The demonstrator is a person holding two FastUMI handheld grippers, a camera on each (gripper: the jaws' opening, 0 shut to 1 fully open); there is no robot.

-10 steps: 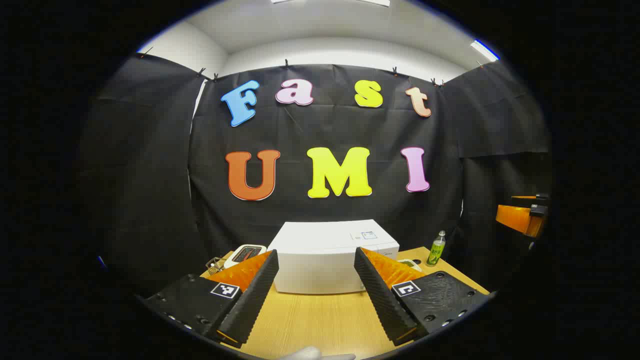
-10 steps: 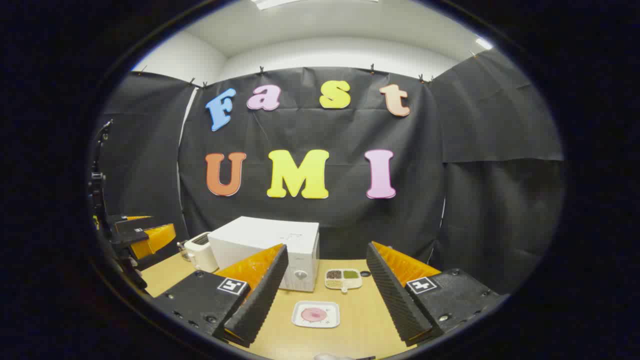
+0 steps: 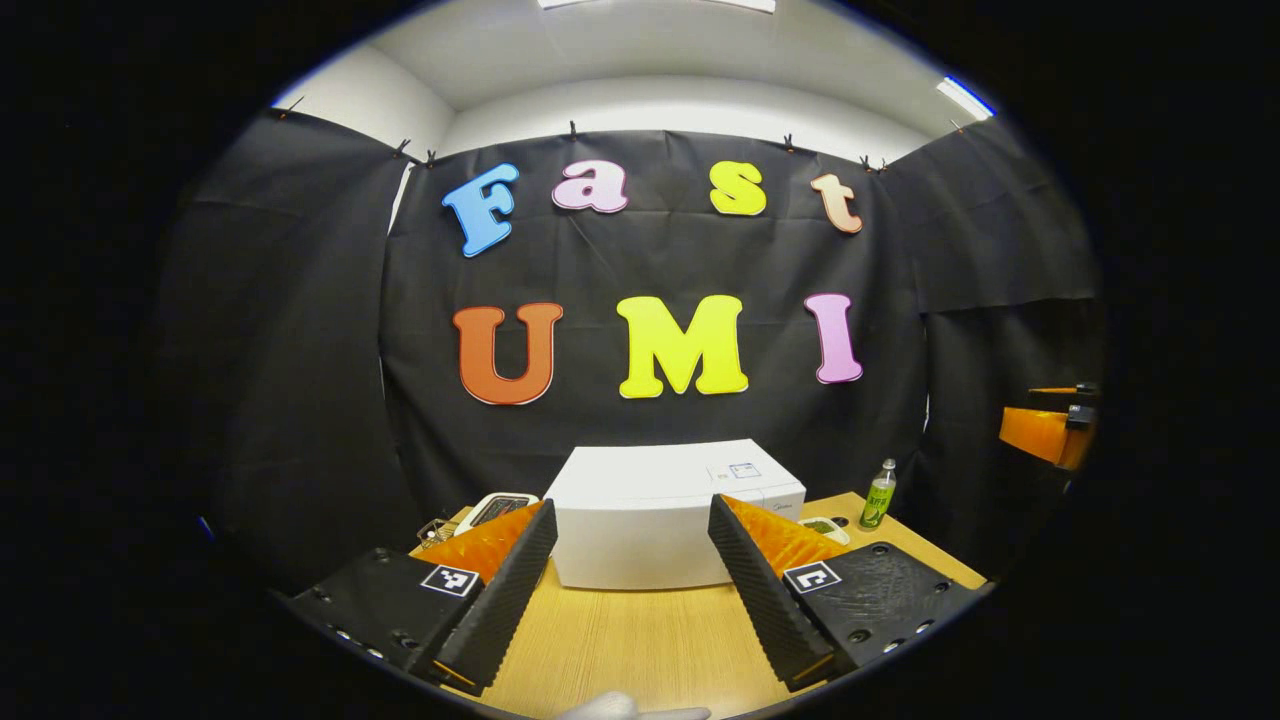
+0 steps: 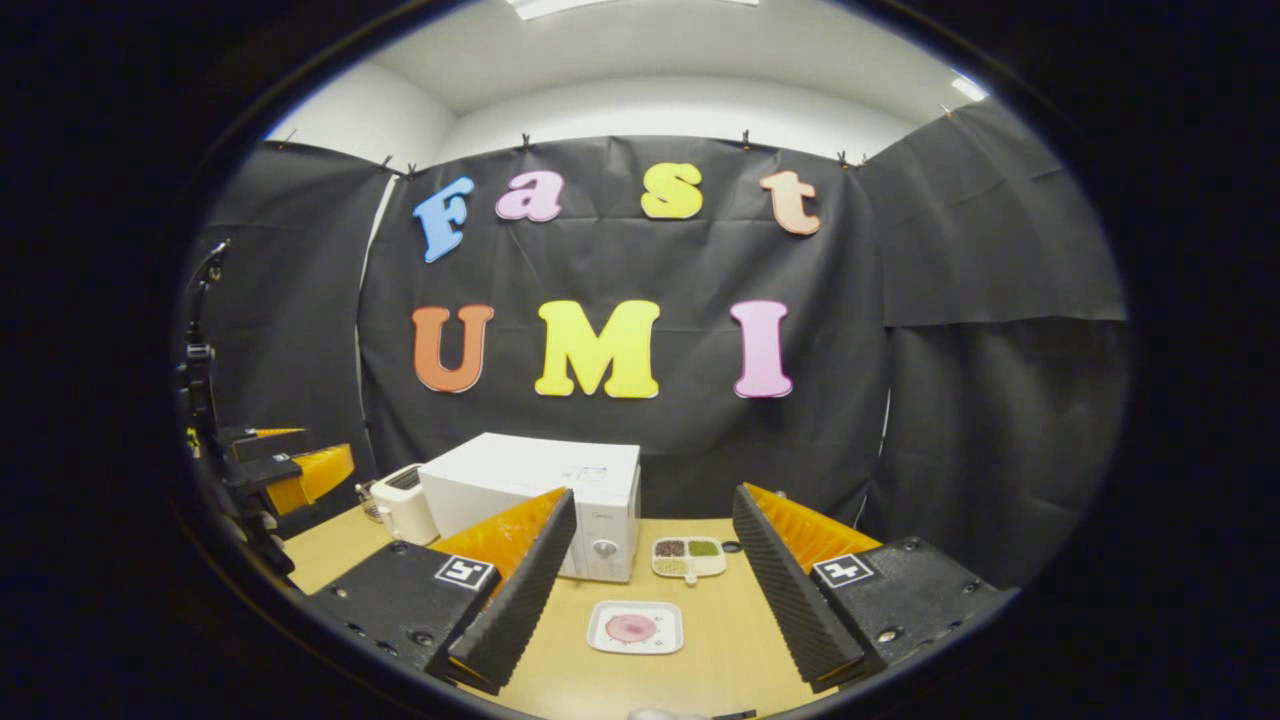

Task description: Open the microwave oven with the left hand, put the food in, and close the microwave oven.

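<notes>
A white microwave oven [image 3: 660, 515] stands shut on the wooden table [image 3: 640, 645], straight ahead of my left gripper [image 3: 630, 600], which is open and empty, held above the table's near part. In the right gripper view the microwave oven [image 4: 540, 500] sits left of centre, with its dial side toward me. A white square plate with pink food [image 4: 635, 628] lies on the table in front of my right gripper [image 4: 645, 600], which is open and empty. The left gripper [image 4: 290, 470] also appears at the far left of the right gripper view. The right gripper [image 3: 1045, 430] appears at the far right of the left gripper view.
A white toaster [image 4: 405, 505] stands left of the microwave. A small divided tray of grains [image 4: 688, 557] lies to the right of the microwave's front. A green bottle [image 3: 877, 495] stands at the table's far right. Black cloth walls close the booth [image 4: 980, 400].
Both views have shifted very slightly; the microwave sits a touch to the right in each. Both grippers stay open.
</notes>
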